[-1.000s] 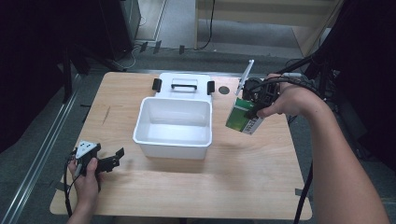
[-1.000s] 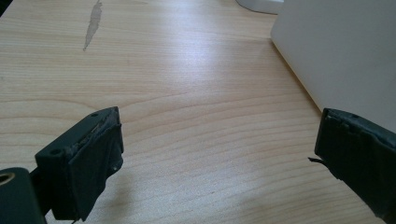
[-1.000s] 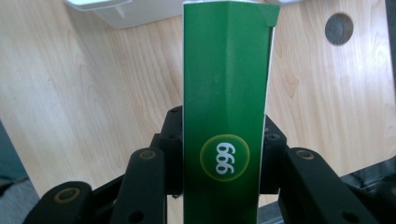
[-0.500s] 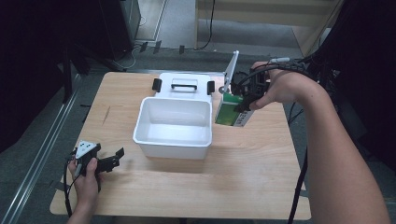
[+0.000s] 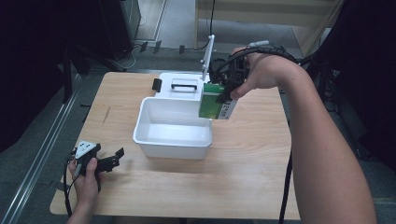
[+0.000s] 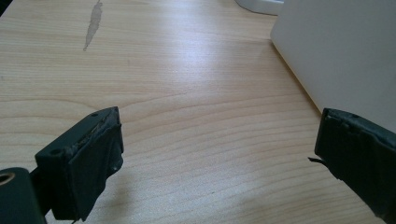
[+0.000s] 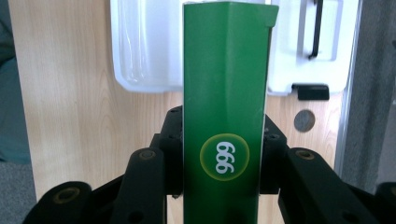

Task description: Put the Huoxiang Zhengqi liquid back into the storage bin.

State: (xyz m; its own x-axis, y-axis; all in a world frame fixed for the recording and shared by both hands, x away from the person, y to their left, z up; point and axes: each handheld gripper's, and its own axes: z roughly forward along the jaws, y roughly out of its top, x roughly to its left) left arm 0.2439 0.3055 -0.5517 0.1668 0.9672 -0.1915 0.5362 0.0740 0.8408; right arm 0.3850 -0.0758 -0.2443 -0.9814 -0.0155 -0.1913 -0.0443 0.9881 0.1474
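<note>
A green box (image 5: 215, 101) marked "999" (image 7: 224, 112) hangs in the air over the far right corner of the white bin (image 5: 173, 126). My right gripper (image 5: 227, 88) is shut on it, both jaws pressed against its sides in the right gripper view (image 7: 223, 154). The bin's white lid (image 5: 180, 86) with a black handle lies flat behind the bin. My left gripper (image 5: 112, 161) rests on the table at the near left, open, with nothing between its jaws (image 6: 219, 154). The bin's side wall (image 6: 341, 51) stands just right of it.
A black latch piece (image 5: 157, 85) lies left of the lid. A dark streak (image 6: 93, 23) marks the wood ahead of the left gripper. The wooden table (image 5: 247, 182) has bare room along its front and right side.
My right gripper has carried the green box leftward and away from the person, from beside the bin to above its far right corner. The left gripper has stayed put.
</note>
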